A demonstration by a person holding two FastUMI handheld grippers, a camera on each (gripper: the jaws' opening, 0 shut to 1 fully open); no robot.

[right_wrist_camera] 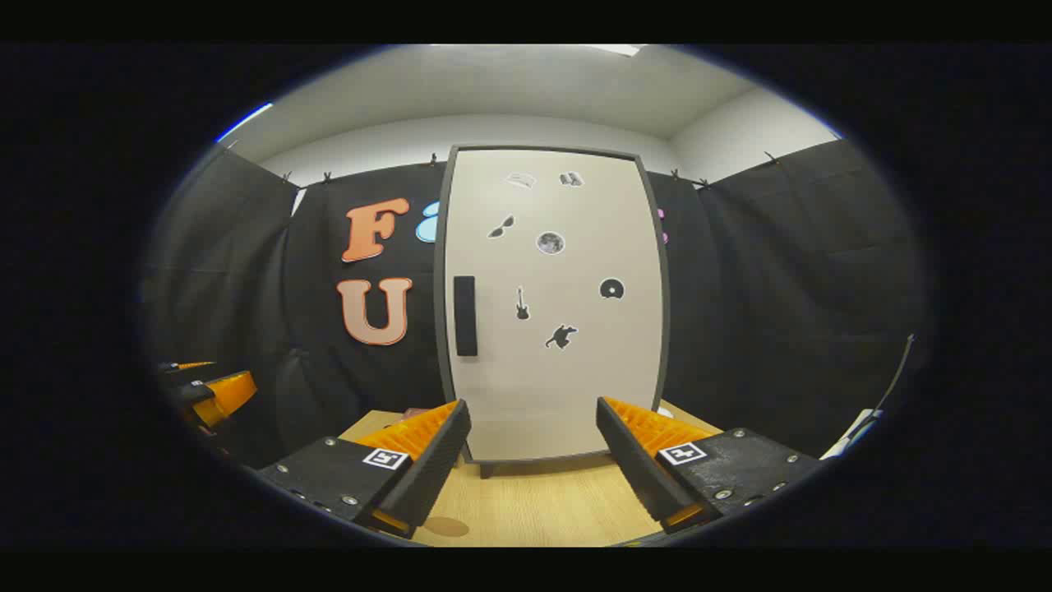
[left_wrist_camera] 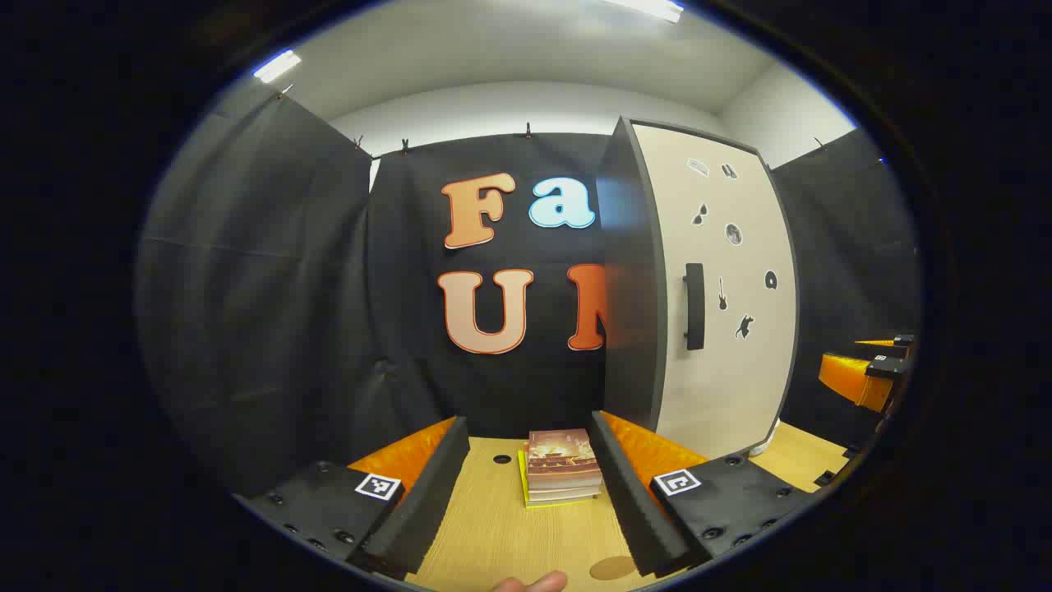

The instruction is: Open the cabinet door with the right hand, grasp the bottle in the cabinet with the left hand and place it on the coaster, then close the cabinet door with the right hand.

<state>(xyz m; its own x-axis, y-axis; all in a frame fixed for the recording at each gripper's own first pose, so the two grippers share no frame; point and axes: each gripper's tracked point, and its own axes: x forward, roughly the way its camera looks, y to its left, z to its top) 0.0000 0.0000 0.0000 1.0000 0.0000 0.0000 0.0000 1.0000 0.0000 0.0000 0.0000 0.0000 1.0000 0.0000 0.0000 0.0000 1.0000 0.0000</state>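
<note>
The tall white cabinet (right_wrist_camera: 551, 304) stands straight ahead on the table, its door closed and dotted with small stickers. A dark vertical handle (right_wrist_camera: 465, 316) sits on the door's left side. My right gripper (right_wrist_camera: 532, 409) is open in front of the door's lower part, some way short of it. In the left gripper view the cabinet (left_wrist_camera: 723, 288) and its handle (left_wrist_camera: 694, 306) are to the right. My left gripper (left_wrist_camera: 530, 427) is open and holds nothing. A round brown coaster (left_wrist_camera: 612, 567) lies on the table by its right finger, and the same coaster (right_wrist_camera: 448, 526) lies below my right gripper's left finger. The closed door hides the bottle.
A stack of books (left_wrist_camera: 561, 469) lies on the wooden table (left_wrist_camera: 493, 534) ahead of the left gripper. The right gripper (left_wrist_camera: 871, 374) is at the far right of the left gripper view, and the left gripper (right_wrist_camera: 205, 390) at the far left of the right gripper view. Black cloth walls close the booth.
</note>
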